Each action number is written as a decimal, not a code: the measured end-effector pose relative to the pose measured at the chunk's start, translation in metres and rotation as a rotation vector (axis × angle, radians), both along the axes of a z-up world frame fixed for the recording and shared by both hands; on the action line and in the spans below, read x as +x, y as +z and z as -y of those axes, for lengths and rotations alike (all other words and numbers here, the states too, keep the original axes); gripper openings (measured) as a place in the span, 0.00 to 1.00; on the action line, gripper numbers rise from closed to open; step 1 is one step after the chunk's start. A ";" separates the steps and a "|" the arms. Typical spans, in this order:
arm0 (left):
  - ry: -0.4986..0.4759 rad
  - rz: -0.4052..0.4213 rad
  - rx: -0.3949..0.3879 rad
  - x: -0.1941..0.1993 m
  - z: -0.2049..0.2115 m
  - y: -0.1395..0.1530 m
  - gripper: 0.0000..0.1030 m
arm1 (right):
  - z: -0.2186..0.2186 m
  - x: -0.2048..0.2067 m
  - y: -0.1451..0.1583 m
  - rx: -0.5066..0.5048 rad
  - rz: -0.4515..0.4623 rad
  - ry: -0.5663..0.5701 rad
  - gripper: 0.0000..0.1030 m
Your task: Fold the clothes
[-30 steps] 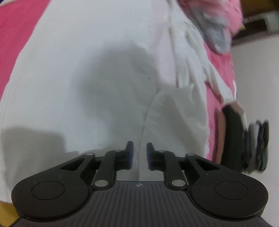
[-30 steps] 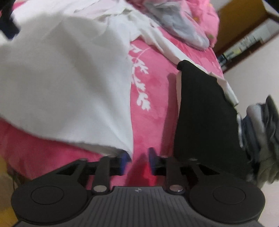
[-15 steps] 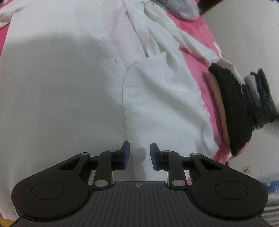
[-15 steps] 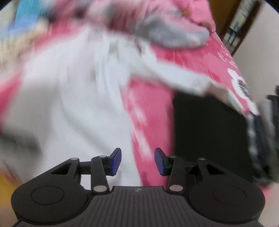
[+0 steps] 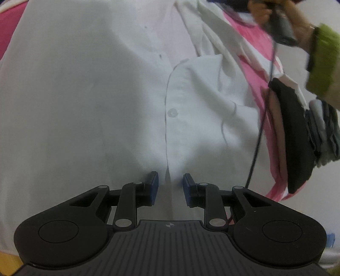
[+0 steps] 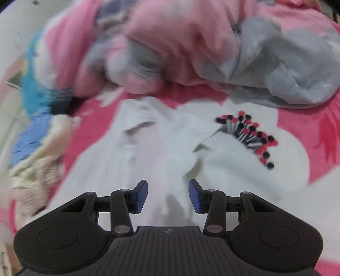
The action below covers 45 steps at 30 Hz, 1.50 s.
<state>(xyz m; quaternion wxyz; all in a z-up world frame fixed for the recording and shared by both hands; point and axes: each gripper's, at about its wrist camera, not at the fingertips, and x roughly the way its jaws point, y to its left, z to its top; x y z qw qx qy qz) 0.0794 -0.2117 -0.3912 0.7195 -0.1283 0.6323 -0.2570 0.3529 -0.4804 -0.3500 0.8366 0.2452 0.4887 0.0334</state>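
White button shirt [image 5: 89, 110] spread flat across pink floral bedspread [image 5: 252, 70], filling most of left wrist view. Placket edge with one white button [image 5: 172, 112] running down toward left gripper [image 5: 169, 186]. Left jaws parted, narrow gap, blue pads either side of placket seam, no cloth pinched between them. Gripper pointing steeply down at fabric.

Right of shirt, near bed edge: folded black garment [image 5: 295, 135] on something pinkish, then stack of folded grey clothes [image 5: 325, 131] just beside it. Top right of same view: person's hand [image 5: 274, 12] on a grey handle, green sleeve [image 5: 323, 63], black cable [image 5: 258, 135] hanging down across shirt's right side.

Right wrist view blurred. Right gripper [image 6: 167, 196] over shirt's upper part [image 6: 161, 148], collar area crumpled. Jaws apart, wider than left, nothing between pads. Bedspread [image 6: 297, 118] showing a big white flower print with red and black dots. Beyond shirt: heap of unfolded clothes, pink garment [image 6: 174, 42], grey garment [image 6: 286, 70], blue one [image 6: 34, 102] at left, cream knit [image 6: 38, 169] at lower left beside shirt. Contact with cloth on either gripper: cannot tell.
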 end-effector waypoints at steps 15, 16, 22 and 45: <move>-0.030 0.016 0.039 -0.004 0.007 0.003 0.24 | 0.002 0.022 -0.019 0.226 0.032 0.036 0.01; -0.031 0.016 0.039 -0.006 0.007 0.003 0.24 | 0.002 0.022 -0.013 0.238 0.065 0.024 0.00; -0.054 0.015 0.034 -0.010 0.008 0.004 0.24 | 0.003 0.030 0.014 0.311 0.242 -0.029 0.00; 0.117 0.088 -0.011 0.043 -0.034 0.036 0.24 | -0.012 0.054 0.002 0.326 0.278 0.064 0.01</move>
